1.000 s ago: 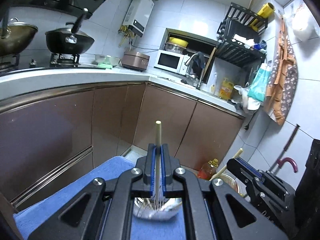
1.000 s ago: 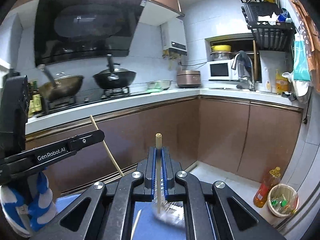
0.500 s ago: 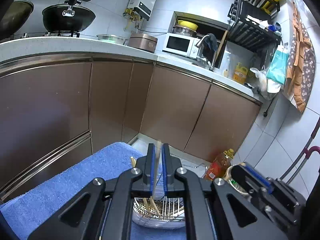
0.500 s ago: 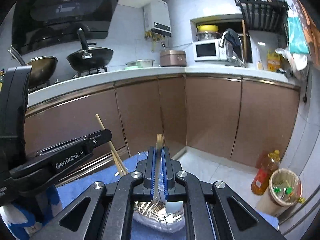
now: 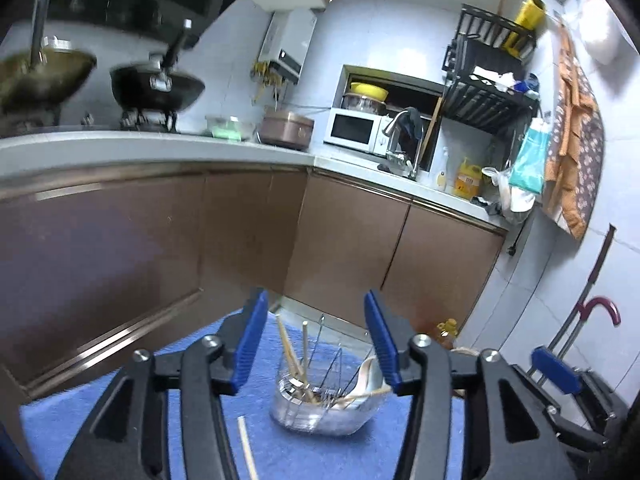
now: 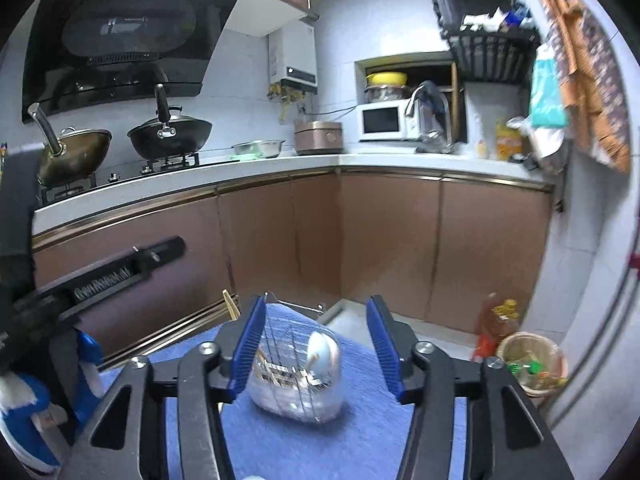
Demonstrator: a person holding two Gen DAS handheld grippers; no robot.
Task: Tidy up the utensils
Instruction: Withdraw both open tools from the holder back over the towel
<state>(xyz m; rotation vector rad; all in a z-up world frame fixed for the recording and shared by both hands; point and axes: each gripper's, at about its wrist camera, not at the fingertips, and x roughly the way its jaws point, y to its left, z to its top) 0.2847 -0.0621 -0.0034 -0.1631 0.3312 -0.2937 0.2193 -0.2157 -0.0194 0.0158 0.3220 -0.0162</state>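
A clear utensil holder with a wire rack [image 5: 324,408] stands on a blue towel [image 5: 120,400]. Wooden chopsticks [image 5: 289,354] stand in it, with a white spoon [image 5: 366,376] at its right side. One loose chopstick [image 5: 246,446] lies on the towel to its left. My left gripper [image 5: 316,340] is open and empty above the holder. In the right wrist view the holder [image 6: 296,376] holds a white spoon [image 6: 320,354] and chopsticks. My right gripper [image 6: 316,344] is open and empty above it. The left gripper's body [image 6: 100,280] shows at the left there.
Brown kitchen cabinets [image 6: 360,240] with a white counter run behind the towel. A rubbish bin [image 6: 532,364] and an oil bottle [image 6: 492,328] stand on the floor to the right. Woks [image 6: 168,136] sit on the stove. An umbrella handle [image 5: 600,312] leans at the right wall.
Both grippers have opened and let go of their chopsticks, which now stand in the holder. Both grippers have risen a little above the holder.
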